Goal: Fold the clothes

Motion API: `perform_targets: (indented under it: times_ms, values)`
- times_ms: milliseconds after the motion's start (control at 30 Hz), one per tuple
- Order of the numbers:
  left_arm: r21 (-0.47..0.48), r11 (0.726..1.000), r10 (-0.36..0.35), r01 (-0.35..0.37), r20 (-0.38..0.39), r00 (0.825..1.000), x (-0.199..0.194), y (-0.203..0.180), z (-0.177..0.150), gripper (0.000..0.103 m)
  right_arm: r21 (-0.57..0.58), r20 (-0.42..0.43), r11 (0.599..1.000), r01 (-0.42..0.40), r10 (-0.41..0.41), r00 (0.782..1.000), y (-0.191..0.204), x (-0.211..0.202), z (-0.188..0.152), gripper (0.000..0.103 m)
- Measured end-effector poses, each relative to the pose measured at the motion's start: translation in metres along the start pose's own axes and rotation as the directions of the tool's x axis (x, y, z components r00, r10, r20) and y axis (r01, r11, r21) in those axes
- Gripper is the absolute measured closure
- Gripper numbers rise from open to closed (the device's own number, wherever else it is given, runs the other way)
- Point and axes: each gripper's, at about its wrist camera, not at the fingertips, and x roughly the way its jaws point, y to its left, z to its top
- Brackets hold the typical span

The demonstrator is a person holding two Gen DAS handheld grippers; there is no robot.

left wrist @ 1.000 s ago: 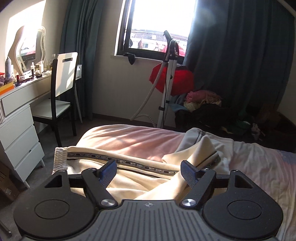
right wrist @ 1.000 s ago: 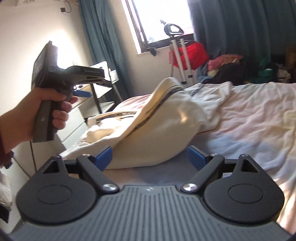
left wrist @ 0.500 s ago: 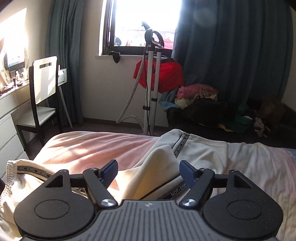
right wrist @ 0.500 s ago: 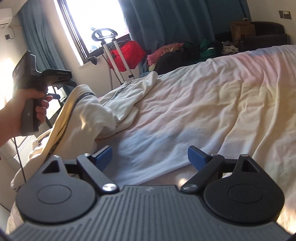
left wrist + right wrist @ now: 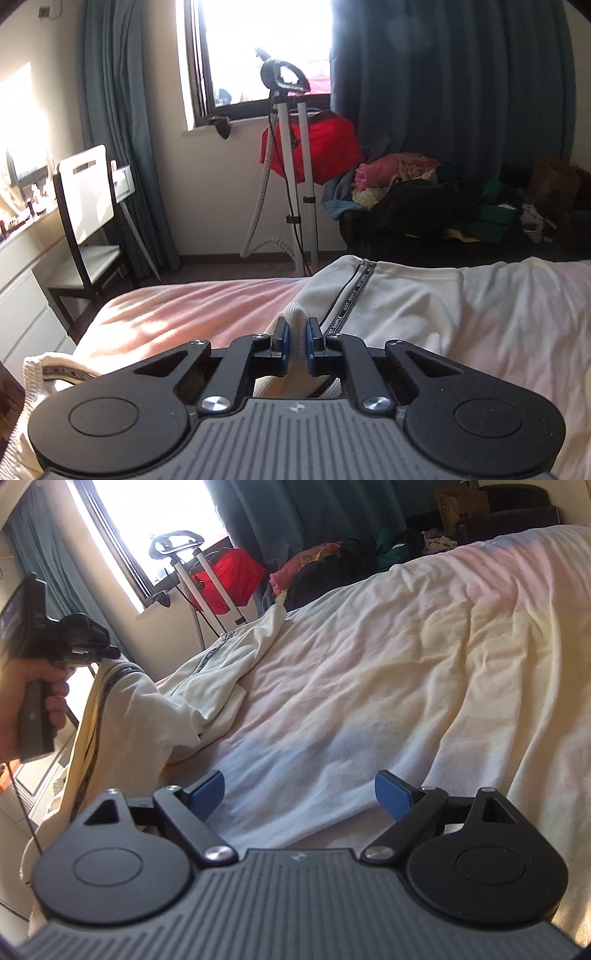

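Cream track trousers (image 5: 399, 295) with a dark lettered side stripe lie across the bed. My left gripper (image 5: 296, 334) is shut on a ribbed fold of the cream fabric that stands up between its blue pads. In the right wrist view the same garment (image 5: 147, 709) hangs from that gripper, held by a hand (image 5: 40, 690) at the left edge, and trails back over the sheet. My right gripper (image 5: 299, 794) stands wide open low over the bare white sheet (image 5: 406, 664), with nothing between its fingers.
A garment steamer on a stand (image 5: 295, 177) with a red item rises by the window. A chair (image 5: 85, 221) and white dresser stand at the left. A dark seat piled with clothes (image 5: 424, 199) lies beyond the bed's far edge.
My left gripper moved forward over the trousers and shut on a fold of the fabric. My right gripper swung away from the garment to the bare sheet and stayed open.
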Motion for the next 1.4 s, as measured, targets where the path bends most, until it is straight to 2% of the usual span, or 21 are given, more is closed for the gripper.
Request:
perform_targets:
  times_ms: [167, 333, 433, 567, 700, 833, 933, 967, 1000, 1100, 1233, 1300, 1400]
  values:
    - [0.134, 0.987, -0.102, 0.092, 0.066, 0.993, -0.085, -0.001, -0.033, 0.095, -0.002, 0.02, 1.0, 0.017, -0.017, 1.0, 0.006, -0.016, -0.002, 0.013]
    - [0.186, 0.961, -0.219, 0.206, 0.049, 0.975, -0.157, 0.003, -0.093, 0.095, -0.008, 0.032, 1.0, -0.011, 0.011, 0.999, 0.013, -0.031, -0.004, 0.013]
    - [0.215, 0.94, -0.278, 0.266, 0.028, 0.96, -0.186, -0.003, -0.139, 0.095, -0.014, 0.04, 0.999, -0.036, 0.036, 0.999, 0.016, -0.04, -0.007, 0.013]
    - [0.192, 0.93, -0.309, 0.312, -0.043, 0.95, -0.199, -0.009, -0.199, 0.095, -0.022, 0.045, 0.998, -0.055, 0.056, 0.997, 0.017, -0.046, -0.009, 0.013]
    - [0.141, 0.939, -0.303, 0.313, -0.084, 0.949, -0.191, -0.002, -0.236, 0.096, -0.011, 0.031, 0.997, -0.072, 0.073, 0.997, 0.014, -0.045, -0.01, 0.013]
    - [0.111, 0.941, -0.315, 0.319, -0.053, 0.948, -0.187, 0.007, -0.245, 0.095, -0.005, 0.023, 0.997, -0.08, 0.08, 0.997, 0.014, -0.04, -0.011, 0.013]
    - [0.093, 0.937, -0.336, 0.338, -0.035, 0.941, -0.188, 0.01, -0.244, 0.09, -0.014, 0.025, 0.996, -0.088, 0.089, 0.996, 0.016, -0.038, -0.012, 0.013]
    - [0.086, 0.935, -0.342, 0.343, -0.028, 0.939, -0.189, 0.011, -0.243, 0.087, -0.017, 0.027, 0.996, -0.093, 0.093, 0.995, 0.016, -0.037, -0.013, 0.013]
    - [0.078, 0.932, -0.353, 0.353, -0.025, 0.935, -0.19, 0.012, -0.243, 0.077, -0.018, 0.033, 0.995, -0.1, 0.1, 0.994, 0.017, -0.037, -0.014, 0.013]
    - [0.05, 0.927, -0.372, 0.371, 0.002, 0.928, -0.194, 0.015, -0.243, 0.063, -0.018, 0.056, 0.993, -0.118, 0.119, 0.991, 0.019, -0.037, -0.015, 0.013]
    - [0.019, 0.93, -0.368, 0.368, 0.006, 0.93, -0.195, 0.016, -0.24, 0.058, -0.01, 0.069, 0.99, -0.139, 0.139, 0.988, 0.021, -0.036, -0.016, 0.013]
    - [0.0, 0.932, -0.363, 0.363, 0.017, 0.932, -0.196, 0.019, -0.236, 0.051, 0.004, 0.057, 0.986, -0.165, 0.164, 0.985, 0.024, -0.034, -0.013, 0.013]
    - [-0.045, 0.93, -0.365, 0.366, 0.03, 0.931, -0.196, 0.027, -0.232, 0.047, 0.002, 0.028, 0.984, -0.18, 0.18, 0.983, 0.037, -0.021, 0.006, 0.013]
